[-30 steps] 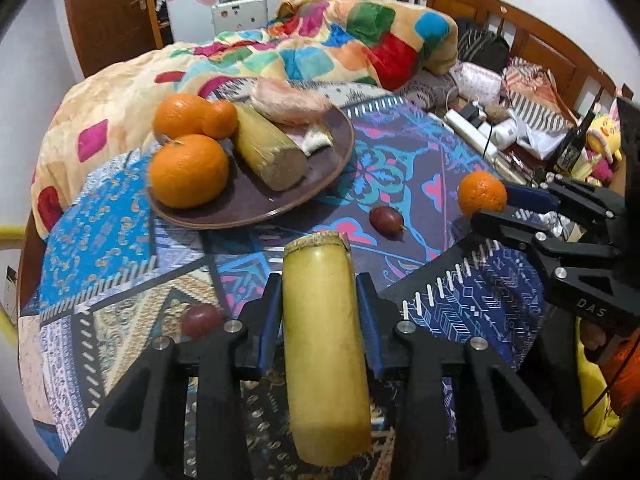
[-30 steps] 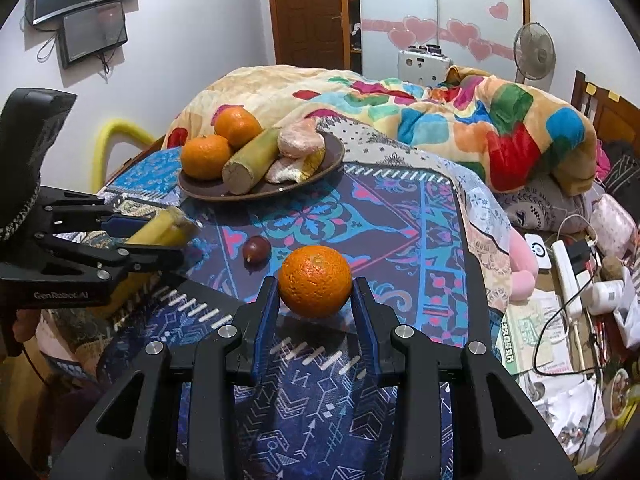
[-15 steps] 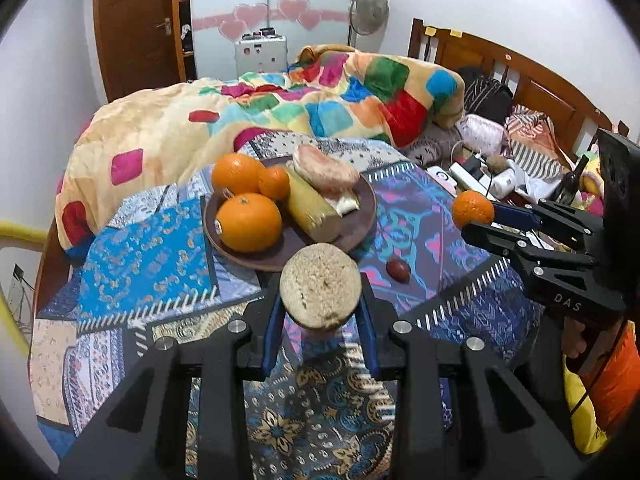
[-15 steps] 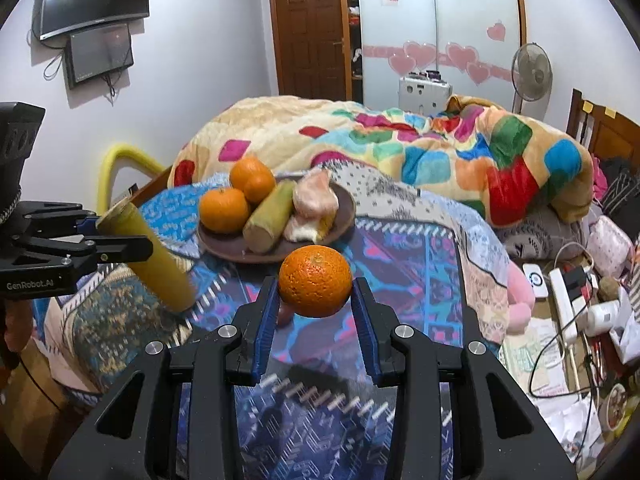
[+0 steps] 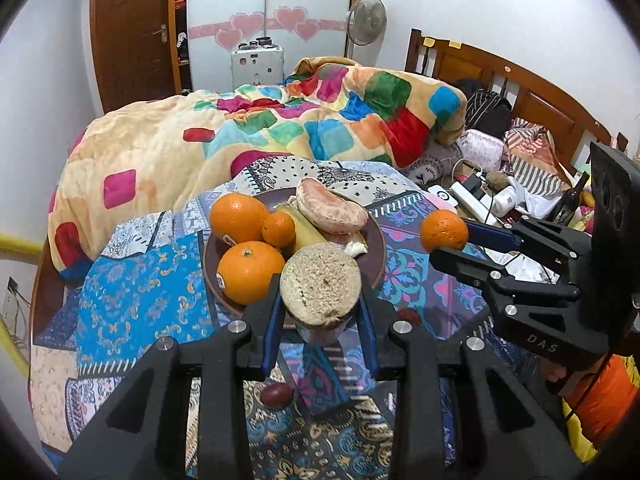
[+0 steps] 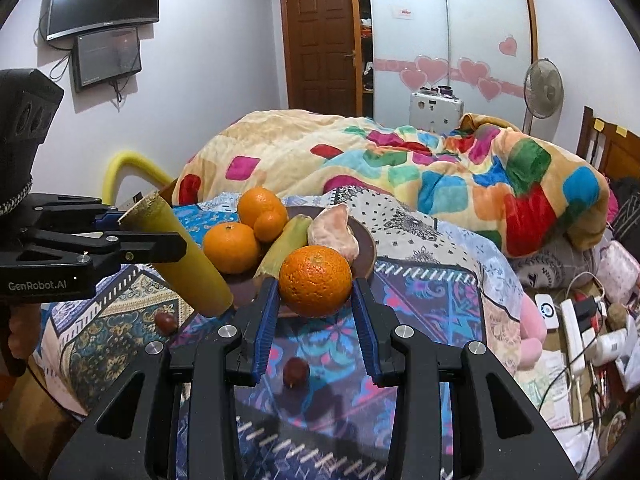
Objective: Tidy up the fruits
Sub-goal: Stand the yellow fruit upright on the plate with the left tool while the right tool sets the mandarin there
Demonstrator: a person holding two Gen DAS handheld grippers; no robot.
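My left gripper (image 5: 320, 300) is shut on a yellow sugarcane piece (image 5: 320, 288), seen end-on, held above the cloth just before the brown plate (image 5: 376, 236). The piece also shows in the right wrist view (image 6: 188, 256). My right gripper (image 6: 316, 300) is shut on an orange (image 6: 315, 281), lifted, right of the plate; it also shows in the left wrist view (image 5: 444, 230). The plate (image 6: 366, 240) holds three oranges (image 5: 250, 272), another sugarcane piece (image 6: 284, 246) and a pink peeled fruit segment (image 5: 332, 206).
Two small dark red fruits lie on the patterned cloth (image 5: 136, 300): one (image 5: 276, 394) below the left gripper, one (image 6: 296, 372) below the right. A colourful quilt (image 5: 280, 128) lies behind the plate. Cables and a power strip (image 6: 572, 336) clutter the right side.
Both grippers have risen and moved toward the plate with their loads. The sugarcane piece has tilted from lying lengthwise to pointing end-on at the left camera.
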